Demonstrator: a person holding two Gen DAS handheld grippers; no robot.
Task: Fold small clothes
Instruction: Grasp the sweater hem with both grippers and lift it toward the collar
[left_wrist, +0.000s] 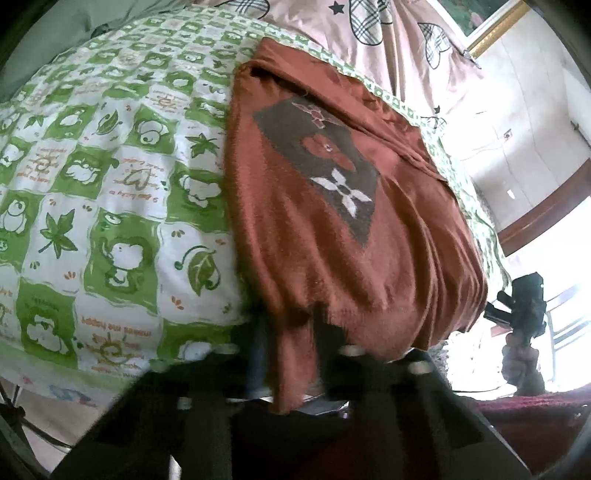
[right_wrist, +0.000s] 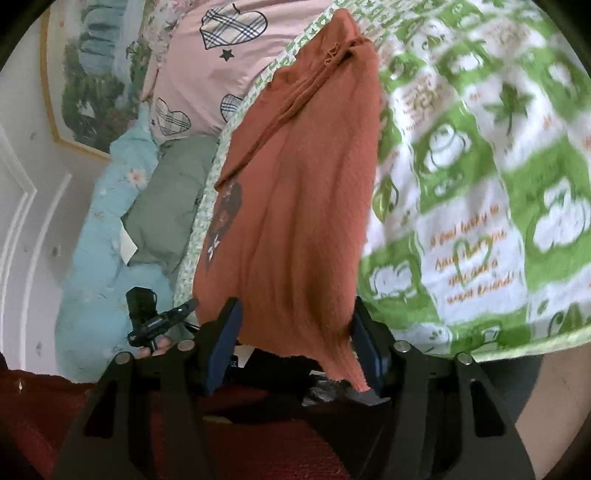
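1 rust-orange knit garment (left_wrist: 332, 206), dark patch w/ 1 white flower on it, lying on 1 green-and-white cartoon-print quilt (left_wrist: 110, 177). 2 grippers: left gripper (left_wrist: 291, 354) at the garment's near hem, right gripper (right_wrist: 295, 347) likewise. Beyond the quilt: 1 pink heart-print pillow (right_wrist: 207, 74), 1 grey-green cushion (right_wrist: 173, 199), 1 light-blue floral blanket (right_wrist: 99, 236). 1 gold-framed picture (right_wrist: 88, 74) on the wall behind the quilt.
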